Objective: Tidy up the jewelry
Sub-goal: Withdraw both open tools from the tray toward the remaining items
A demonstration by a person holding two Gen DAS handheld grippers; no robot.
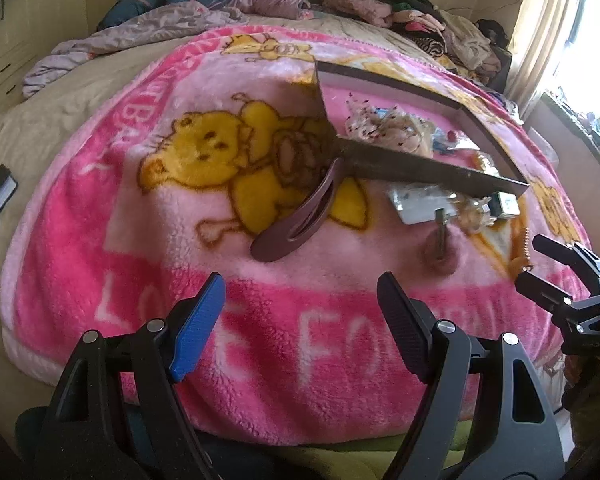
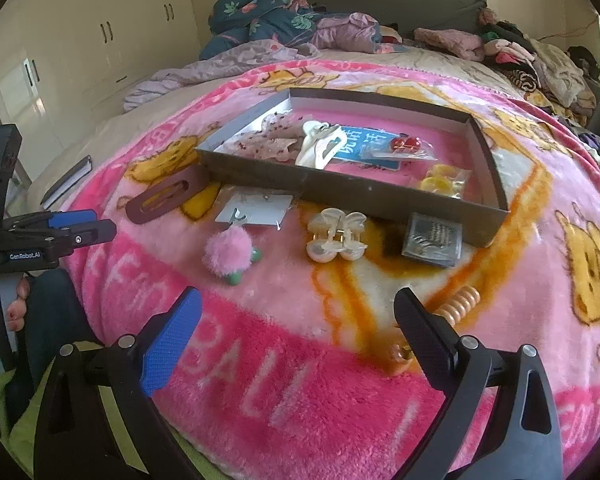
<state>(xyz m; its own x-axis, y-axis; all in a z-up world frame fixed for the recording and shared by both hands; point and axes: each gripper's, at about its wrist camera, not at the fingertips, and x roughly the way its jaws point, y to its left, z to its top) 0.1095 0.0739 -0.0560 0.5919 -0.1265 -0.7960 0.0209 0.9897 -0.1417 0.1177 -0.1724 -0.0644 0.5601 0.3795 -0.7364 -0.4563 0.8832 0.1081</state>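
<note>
A shallow dark-walled box [image 2: 340, 192] lies on the pink blanket and holds hair clips, a blue card and small bagged pieces. In front of it lie a brown snap clip [image 2: 160, 200], a white earring card [image 2: 256, 210], a pink pompom [image 2: 228, 252], a pearly claw clip [image 2: 336, 236] and a dark square packet [image 2: 434, 240]. A peach ribbed clip [image 2: 462, 304] sits just behind my right gripper's black finger. My right gripper [image 2: 298, 302] is open and empty above the blanket. My left gripper [image 1: 302, 292] is also open and empty, short of the brown snap clip [image 1: 296, 216] and the box [image 1: 420, 168].
A pink teddy-bear blanket [image 2: 300, 380] covers the bed. Piles of clothes [image 2: 540, 60] and bedding [image 2: 268, 16] lie along the far side. A dark notebook [image 2: 66, 186] rests at the left edge. Wardrobe doors [image 2: 100, 40] stand behind, and a bright window [image 1: 596, 40] is at the right.
</note>
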